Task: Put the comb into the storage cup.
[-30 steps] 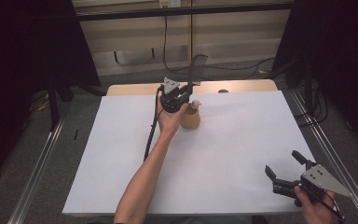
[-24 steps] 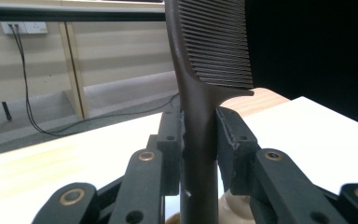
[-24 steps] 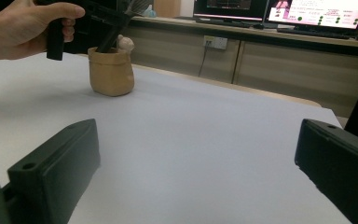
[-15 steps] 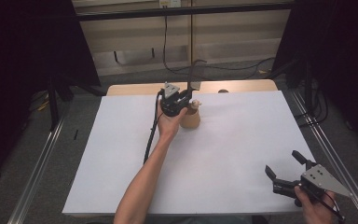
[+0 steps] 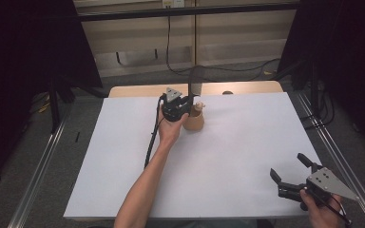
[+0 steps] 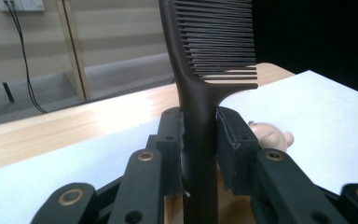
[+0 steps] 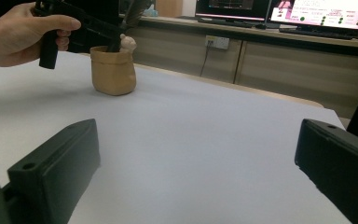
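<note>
left hand-held gripper [image 6: 200, 154] — clamps comb [image 6: 205, 70] (upright) | no writing legible

No readable text, brand or no. anywhere. Two monitors [image 7: 279, 11] at the back of the right gripper view show bright windows w/ rows of coloured dots, but lettering is too small and blurred to read. Wall socket [image 7: 216, 42] below them is plain, no markings. Comb [image 6: 209, 51], pot [image 7: 113, 70] and white sheet [image 5: 228, 156] carry no labels.

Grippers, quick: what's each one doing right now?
Left gripper: closed on the comb handle, over the pot.
Right gripper: open, holding nothing.
</note>
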A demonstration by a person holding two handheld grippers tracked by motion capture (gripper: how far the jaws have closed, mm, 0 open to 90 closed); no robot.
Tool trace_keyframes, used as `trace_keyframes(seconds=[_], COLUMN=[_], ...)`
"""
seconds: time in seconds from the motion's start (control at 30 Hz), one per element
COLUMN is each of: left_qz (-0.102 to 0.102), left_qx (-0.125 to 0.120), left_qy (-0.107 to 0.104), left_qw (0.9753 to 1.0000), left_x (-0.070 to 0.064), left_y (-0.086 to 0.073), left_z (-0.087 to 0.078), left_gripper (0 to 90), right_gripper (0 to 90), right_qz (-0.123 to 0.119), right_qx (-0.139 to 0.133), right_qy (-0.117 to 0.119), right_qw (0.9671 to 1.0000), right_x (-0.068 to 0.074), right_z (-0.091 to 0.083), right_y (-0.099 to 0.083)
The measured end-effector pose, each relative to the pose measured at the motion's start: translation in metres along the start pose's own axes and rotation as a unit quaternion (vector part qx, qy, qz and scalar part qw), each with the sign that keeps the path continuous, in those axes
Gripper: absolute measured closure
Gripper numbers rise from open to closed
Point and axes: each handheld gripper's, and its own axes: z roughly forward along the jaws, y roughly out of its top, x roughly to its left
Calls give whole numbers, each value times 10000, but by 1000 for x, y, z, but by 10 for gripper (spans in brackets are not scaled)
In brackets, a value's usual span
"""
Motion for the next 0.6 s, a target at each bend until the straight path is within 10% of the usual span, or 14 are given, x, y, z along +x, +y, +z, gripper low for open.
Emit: trace_keyframes(seconds=[0.6], left_qz=[121], left_qx=[195], left_qy=[22], left_qw=[9997], left_x=[0], left_y=[-2], left_z=[-1], left_gripper=[708], right_gripper=[0], right_qz=[-10], right_qx=[-5], right_qy=[26], right_qw=[10000], right_x=[0], right_z=[1], right_y=[0])
